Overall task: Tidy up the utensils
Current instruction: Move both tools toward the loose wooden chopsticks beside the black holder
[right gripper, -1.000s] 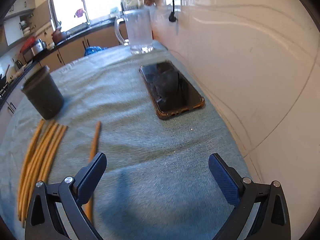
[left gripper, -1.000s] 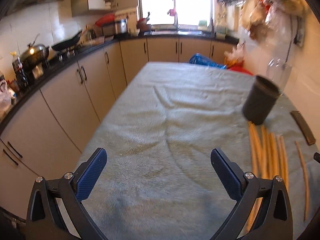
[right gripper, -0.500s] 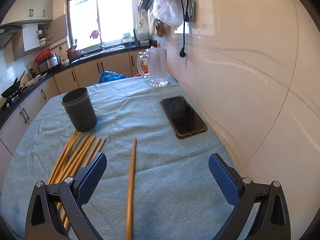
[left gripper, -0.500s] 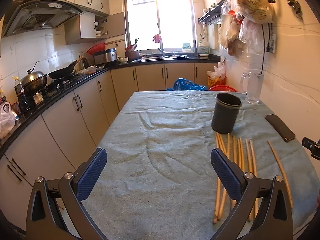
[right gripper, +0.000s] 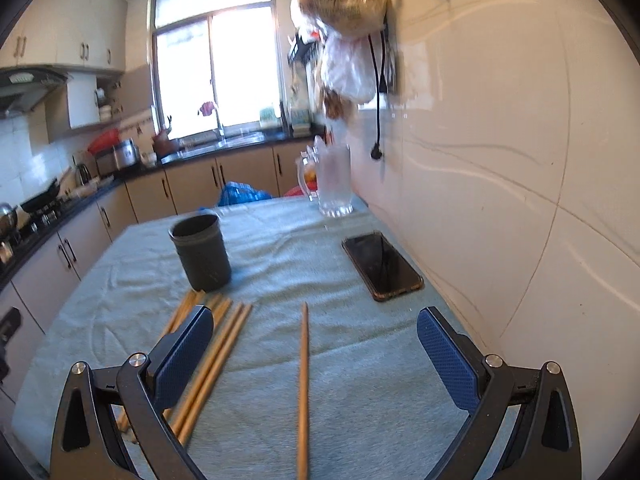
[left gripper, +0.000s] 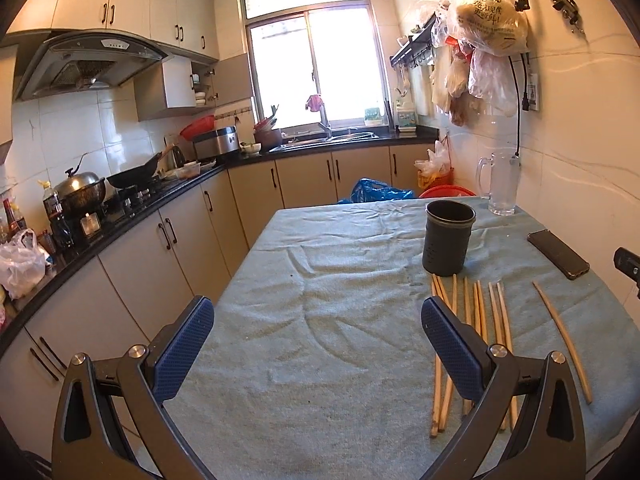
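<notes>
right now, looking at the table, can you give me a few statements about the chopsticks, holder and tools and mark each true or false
1. The dark holder stands upright with no chopsticks in it. True.
2. The single chopstick lies apart from the chopstick bundle. True.
3. The right tool is shut on a chopstick. False: it is open and holds nothing.
4. The phone lies between the holder and the bundle. False: it lies by the wall, right of the single chopstick.
5. The left tool is open over bare cloth. True.
</notes>
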Action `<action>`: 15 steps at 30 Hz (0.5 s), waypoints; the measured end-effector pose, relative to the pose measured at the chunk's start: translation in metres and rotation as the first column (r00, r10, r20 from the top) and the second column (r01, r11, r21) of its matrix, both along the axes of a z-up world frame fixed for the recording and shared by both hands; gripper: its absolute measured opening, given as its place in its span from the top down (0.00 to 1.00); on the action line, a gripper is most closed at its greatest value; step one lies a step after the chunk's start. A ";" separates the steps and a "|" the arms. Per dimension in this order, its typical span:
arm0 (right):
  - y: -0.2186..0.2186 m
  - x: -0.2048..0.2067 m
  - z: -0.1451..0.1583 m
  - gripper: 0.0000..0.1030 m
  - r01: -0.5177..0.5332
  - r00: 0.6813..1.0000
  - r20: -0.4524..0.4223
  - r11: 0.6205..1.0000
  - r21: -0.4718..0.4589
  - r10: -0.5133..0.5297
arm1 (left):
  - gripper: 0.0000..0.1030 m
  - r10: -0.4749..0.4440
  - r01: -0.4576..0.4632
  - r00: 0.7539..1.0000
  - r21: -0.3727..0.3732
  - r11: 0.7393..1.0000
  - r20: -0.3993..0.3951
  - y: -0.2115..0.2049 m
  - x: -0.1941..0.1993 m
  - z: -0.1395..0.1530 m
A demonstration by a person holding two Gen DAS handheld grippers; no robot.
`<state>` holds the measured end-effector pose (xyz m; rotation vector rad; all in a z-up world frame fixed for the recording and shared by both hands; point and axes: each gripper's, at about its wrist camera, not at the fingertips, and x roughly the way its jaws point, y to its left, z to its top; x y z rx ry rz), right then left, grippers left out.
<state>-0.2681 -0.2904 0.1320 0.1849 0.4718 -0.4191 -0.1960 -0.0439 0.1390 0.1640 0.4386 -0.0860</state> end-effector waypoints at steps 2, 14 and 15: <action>0.008 -0.006 0.002 0.00 -0.014 1.000 0.021 1.000 -0.008 0.014 | 0.00 0.003 -0.003 1.000 -0.010 1.000 -0.003 0.002 -0.002 -0.001; 0.043 -0.011 -0.006 0.00 -0.088 0.996 0.001 0.993 -0.077 0.089 | 0.00 0.022 -0.022 0.999 -0.031 0.999 -0.023 0.009 -0.008 -0.010; 0.044 -0.010 -0.008 0.00 -0.093 0.996 -0.005 0.993 -0.073 0.093 | 0.00 0.023 -0.024 0.999 -0.033 0.999 -0.026 0.010 -0.008 -0.011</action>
